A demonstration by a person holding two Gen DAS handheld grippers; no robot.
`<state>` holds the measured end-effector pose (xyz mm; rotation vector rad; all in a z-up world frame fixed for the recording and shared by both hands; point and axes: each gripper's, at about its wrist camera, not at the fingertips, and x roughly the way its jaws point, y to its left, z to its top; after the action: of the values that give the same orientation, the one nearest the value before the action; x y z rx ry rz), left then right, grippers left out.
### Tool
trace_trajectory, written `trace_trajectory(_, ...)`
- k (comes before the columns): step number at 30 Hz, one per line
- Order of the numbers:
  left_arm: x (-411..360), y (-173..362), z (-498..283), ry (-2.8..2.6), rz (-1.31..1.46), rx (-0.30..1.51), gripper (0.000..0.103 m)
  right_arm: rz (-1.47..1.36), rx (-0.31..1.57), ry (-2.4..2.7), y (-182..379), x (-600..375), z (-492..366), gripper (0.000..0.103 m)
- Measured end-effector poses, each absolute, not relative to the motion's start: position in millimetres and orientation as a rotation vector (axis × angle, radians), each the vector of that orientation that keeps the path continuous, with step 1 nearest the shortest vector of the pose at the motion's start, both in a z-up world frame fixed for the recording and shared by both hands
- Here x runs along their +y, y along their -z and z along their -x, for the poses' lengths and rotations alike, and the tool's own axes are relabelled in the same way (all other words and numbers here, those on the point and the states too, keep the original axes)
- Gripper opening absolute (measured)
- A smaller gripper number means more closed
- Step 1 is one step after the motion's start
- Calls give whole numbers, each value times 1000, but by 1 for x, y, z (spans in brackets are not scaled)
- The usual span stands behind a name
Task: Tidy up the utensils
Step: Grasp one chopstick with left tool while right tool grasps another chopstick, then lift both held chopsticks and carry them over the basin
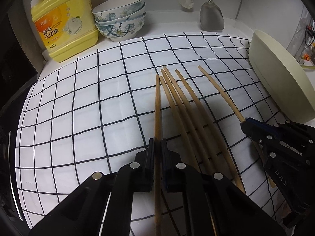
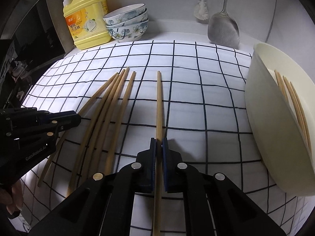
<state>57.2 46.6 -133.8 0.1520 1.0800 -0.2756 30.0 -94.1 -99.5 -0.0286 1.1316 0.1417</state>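
Several wooden chopsticks (image 1: pixel 177 102) lie on a white checked cloth (image 1: pixel 88 108); they also show in the right wrist view (image 2: pixel 116 98). My left gripper (image 1: pixel 157 147) is shut on the leftmost chopstick (image 1: pixel 157 106), close over the cloth. My right gripper (image 2: pixel 159 145) is shut on the rightmost chopstick (image 2: pixel 159 102); it shows in the left wrist view (image 1: pixel 246 124) too. A cream holder (image 2: pixel 275 118) at the right has several chopsticks (image 2: pixel 293 102) inside.
A yellow detergent bottle (image 1: pixel 65 21) and three stacked floral bowls (image 1: pixel 122 17) stand at the back left. A metal spatula (image 1: pixel 211 17) and a brush (image 1: pixel 187 0) hang on the back wall. A dark appliance edge (image 1: pixel 17 68) borders the left.
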Motion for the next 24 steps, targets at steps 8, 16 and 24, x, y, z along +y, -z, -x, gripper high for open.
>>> trace_trajectory(8,58,110,-47,282,-134,1061,7,-48,1136,-131,84,-93,-21,6)
trace_trajectory(16,67,82,-39,311,-143,1024,7,-68,1118,-102,51,-88,-10,6)
trace_trajectory(24,49,68,-32,414,-216,998,7,-117,1075,-10,28,-102,13,6)
